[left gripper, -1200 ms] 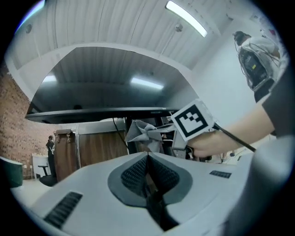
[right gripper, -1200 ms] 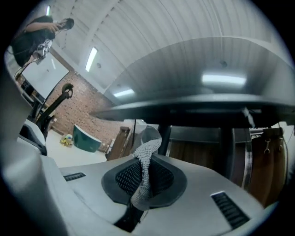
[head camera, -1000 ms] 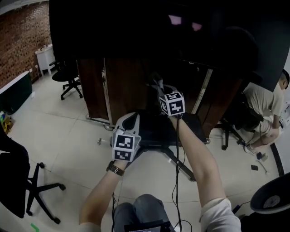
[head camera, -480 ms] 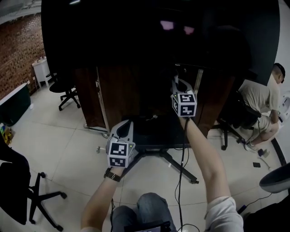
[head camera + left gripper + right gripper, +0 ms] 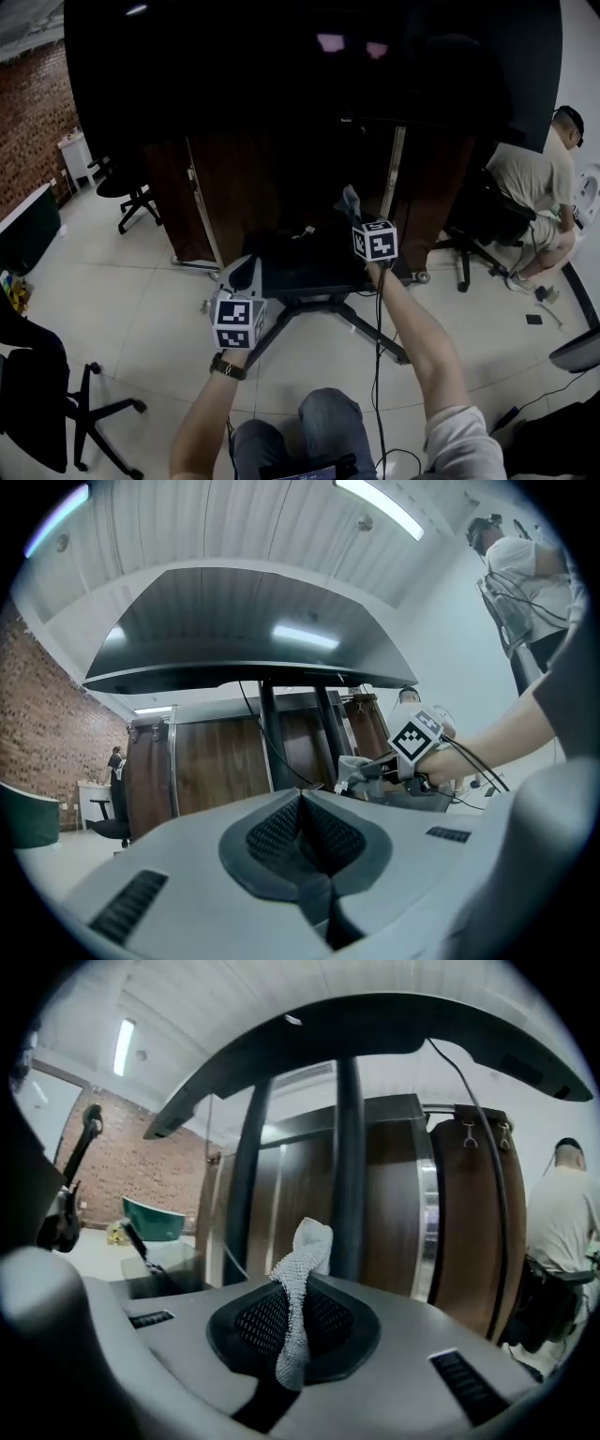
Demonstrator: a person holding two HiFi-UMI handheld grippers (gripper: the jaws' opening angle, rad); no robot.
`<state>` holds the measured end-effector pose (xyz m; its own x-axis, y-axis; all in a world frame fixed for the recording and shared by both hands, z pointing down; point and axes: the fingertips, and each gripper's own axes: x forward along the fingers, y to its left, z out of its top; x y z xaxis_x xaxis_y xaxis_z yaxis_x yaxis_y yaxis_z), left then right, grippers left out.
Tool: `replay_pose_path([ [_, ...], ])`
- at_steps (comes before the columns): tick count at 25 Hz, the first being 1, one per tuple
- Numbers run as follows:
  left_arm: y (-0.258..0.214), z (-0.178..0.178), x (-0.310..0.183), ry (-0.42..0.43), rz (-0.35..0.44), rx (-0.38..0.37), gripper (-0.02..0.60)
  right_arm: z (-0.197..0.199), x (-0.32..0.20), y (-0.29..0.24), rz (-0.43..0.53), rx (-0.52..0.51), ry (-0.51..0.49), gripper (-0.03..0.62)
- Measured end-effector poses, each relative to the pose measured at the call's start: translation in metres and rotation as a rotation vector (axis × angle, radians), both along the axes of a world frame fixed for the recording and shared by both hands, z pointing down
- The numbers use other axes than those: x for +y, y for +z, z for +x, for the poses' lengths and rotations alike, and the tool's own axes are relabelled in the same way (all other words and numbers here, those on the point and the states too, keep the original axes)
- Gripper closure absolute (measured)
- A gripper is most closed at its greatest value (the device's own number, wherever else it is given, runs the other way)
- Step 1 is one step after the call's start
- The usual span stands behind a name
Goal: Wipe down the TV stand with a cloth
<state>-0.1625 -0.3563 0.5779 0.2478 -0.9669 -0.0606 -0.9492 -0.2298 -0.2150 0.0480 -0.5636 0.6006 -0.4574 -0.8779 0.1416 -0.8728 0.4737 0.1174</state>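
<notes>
The right gripper (image 5: 298, 1309) has its jaws closed on a pale mesh cloth (image 5: 302, 1269). The cloth is pinched between the pads and stands up past the tips in a twisted strip, a hold that only the right gripper view shows plainly. Directly ahead of this gripper is the dark upright post of the TV stand (image 5: 348, 1157). The screen (image 5: 375, 1026) arches overhead and brown wooden cabinets (image 5: 398, 1194) stand behind the post. The left gripper (image 5: 302, 810) has its jaws together with nothing between them. Its view looks up and across at the right gripper, ahead and to its right, with the cloth projecting from that gripper's tip toward the post. The head view alone shows the stand's black base (image 5: 314, 272) with splayed legs on the tiled floor (image 5: 141, 281). There the right gripper sits above the base's far side, and the left gripper is lower and nearer the person, at the base's left front edge. A wristwatch (image 5: 228, 367) sits behind the left gripper, and a seated person (image 5: 534, 183) is well off to the right. Each gripper's cube bears black-and-white square markers, and a small pale mark (image 5: 349, 119) on the screen's lower edge is too small to read.
</notes>
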Motion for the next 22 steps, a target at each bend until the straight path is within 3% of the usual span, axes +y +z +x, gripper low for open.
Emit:
replay_pose_path([
  [2, 0.004, 0.008, 0.004, 0.019, 0.015, 0.017, 0.549, -0.048, 0.027, 0.002, -0.037, 0.006, -0.13, 0.569],
  [4, 0.012, 0.021, 0.009, 0.043, 0.016, 0.033, 0.549, -0.086, 0.047, 0.023, -0.146, 0.011, -0.226, 0.569],
  [6, 0.022, 0.031, 0.015, 0.069, 0.003, 0.045, 0.549, -0.089, 0.05, 0.045, -0.231, 0.014, -0.211, 0.569],
  [8, 0.029, 0.037, 0.021, 0.094, -0.008, 0.062, 0.549, -0.049, 0.039, 0.057, -0.27, 0.011, -0.109, 0.569],
  [13, 0.033, 0.036, 0.037, 0.109, 0.008, 0.063, 0.549, 0.112, 0.035, 0.067, -0.281, 0.008, 0.209, 0.569],
  [15, 0.032, 0.037, 0.041, 0.113, 0.021, 0.056, 0.549, 0.144, 0.047, 0.059, -0.227, -0.004, 0.256, 0.569],
  [16, 0.033, 0.037, 0.043, 0.115, 0.024, 0.053, 0.549, 0.142, 0.057, 0.052, -0.182, -0.019, 0.243, 0.569],
  [18, 0.035, 0.034, 0.047, 0.107, 0.025, 0.048, 0.549, 0.101, 0.084, 0.033, -0.072, -0.042, 0.153, 0.569],
  [22, 0.045, 0.023, 0.057, 0.071, 0.004, 0.045, 0.549, -0.066, 0.157, 0.019, 0.032, -0.105, -0.195, 0.569],
])
